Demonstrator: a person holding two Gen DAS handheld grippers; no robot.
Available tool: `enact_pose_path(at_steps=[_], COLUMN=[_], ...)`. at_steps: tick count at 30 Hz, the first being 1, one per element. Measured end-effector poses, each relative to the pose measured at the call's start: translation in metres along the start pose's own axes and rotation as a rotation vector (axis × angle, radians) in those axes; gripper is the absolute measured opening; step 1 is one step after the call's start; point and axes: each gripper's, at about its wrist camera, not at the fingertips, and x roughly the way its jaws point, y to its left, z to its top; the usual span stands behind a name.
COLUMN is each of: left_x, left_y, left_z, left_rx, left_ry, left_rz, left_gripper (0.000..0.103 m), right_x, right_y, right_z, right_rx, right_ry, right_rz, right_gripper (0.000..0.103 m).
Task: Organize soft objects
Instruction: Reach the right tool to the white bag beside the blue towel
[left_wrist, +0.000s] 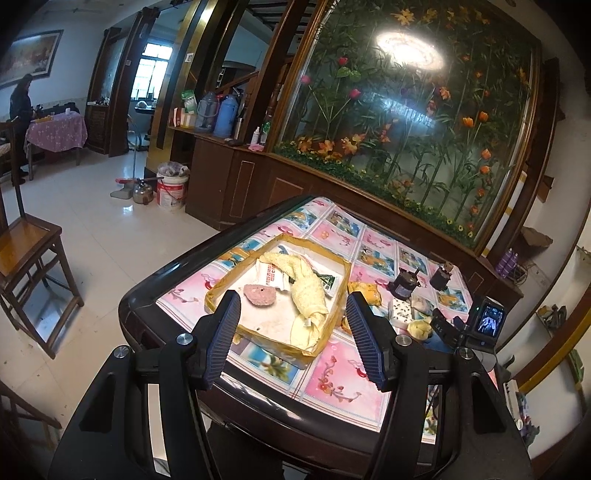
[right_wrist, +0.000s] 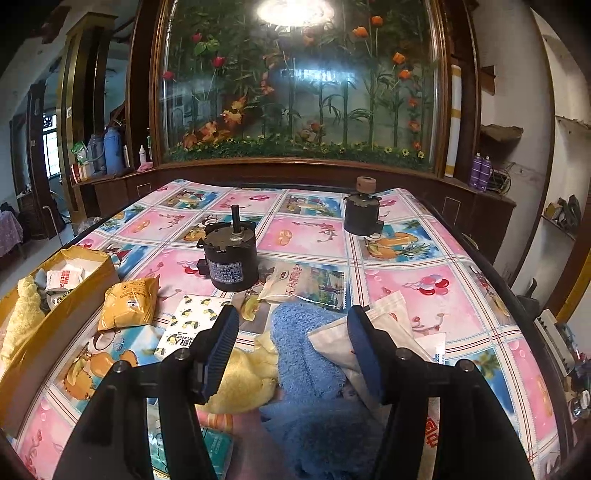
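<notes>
A: While the left claw (left_wrist: 291, 325) hangs parted and empty over the near edge of the shallow cardboard box with yellow-taped rim (left_wrist: 334, 317), what sits nearest the right claw (right_wrist: 290, 345)?

B: The right claw is released too, nothing pinched. Below and between its jaws lies a fluffy blue towel (right_wrist: 306, 354), with a pale yellow fleecy cloth (right_wrist: 240, 376) just left of it and a white printed pouch (right_wrist: 373, 328) resting on its right edge. All lie on the desk's pink-and-blue cartoon oilcloth (right_wrist: 461, 295).

A: And a little farther out?

B: A white lemon-print tissue pack (right_wrist: 184, 325), a mustard-yellow soft packet (right_wrist: 129, 302) just beside the box, and a flat clear bag with a picture label (right_wrist: 306, 282). Beyond those stand two dark cylindrical motors (right_wrist: 231, 262), well apart, which I judge not part of the sorting.

A: What has gone into the box?

B: A long cream-yellow towel (left_wrist: 304, 280) draped across it, a pinkish-brown sponge slab (left_wrist: 260, 293) left of that, and white sachets with red print (left_wrist: 271, 277) underneath.

A: So how far along?

B: Partway, I'd say. Several soft pieces are boxed; the blue towel, yellow cloth and the packets are still outside.
</notes>
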Motion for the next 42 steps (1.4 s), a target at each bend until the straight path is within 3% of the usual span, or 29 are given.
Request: enact_pose_path(at_steps=[10, 16, 20, 23, 25, 27, 31, 33, 35, 39, 42], left_x=[0.041, 0.075, 0.115, 0.142, 0.161, 0.18, 0.216, 0.23, 0.242, 0.254, 0.262], left_y=[0.0, -0.012, -0.026, -0.041, -0.054, -0.064, -0.099, -0.121, -0.145, -0.19, -0.217], left_z=[-0.006, -0.005, -0.007, -0.007, -0.008, -0.013, -0.03, -0.044, -0.059, -0.083, -0.089], left_rx=[-0.006, 0.058, 0.101, 0.176, 0.234, 0.258, 0.322, 0.364, 0.423, 0.548, 0.68], left_ry=[0.09, 0.106, 0.219, 0.258, 0.283, 0.32, 0.397, 0.443, 0.479, 0.475, 0.425], left_rz=[-0.035, -0.002, -0.072, -0.091, -0.112, -0.154, -0.223, -0.272, -0.322, -0.415, -0.449], left_gripper=[0.06, 0.064, 0.066, 0.066, 0.066, 0.066, 0.066, 0.066, 0.066, 0.065, 0.065], right_x=[-0.004, -0.006, -0.02, -0.043, -0.054, -0.053, -0.02, -0.001, 0.014, 0.011, 0.008], right_y=[-0.001, -0.001, -0.004, -0.022, -0.045, -0.067, -0.1, -0.116, -0.123, -0.113, -0.109], right_z=[0.001, 0.003, 0.012, 0.025, 0.032, 0.036, 0.032, 0.023, 0.021, 0.021, 0.02], right_rx=[-0.004, 0.011, 0.033, 0.085, 0.144, 0.167, 0.133, 0.187, 0.231, 0.189, 0.179], right_ry=[-0.01, 0.005, -0.048, -0.123, -0.153, -0.161, -0.101, -0.055, 0.024, 0.027, 0.032], right_rz=[-0.006, 0.028, 0.088, 0.121, 0.147, 0.123, -0.002, -0.023, 0.015, 0.055, 0.08], right_gripper=[0.061, 0.061, 0.061, 0.062, 0.075, 0.082, 0.082, 0.082, 0.082, 0.082, 0.082])
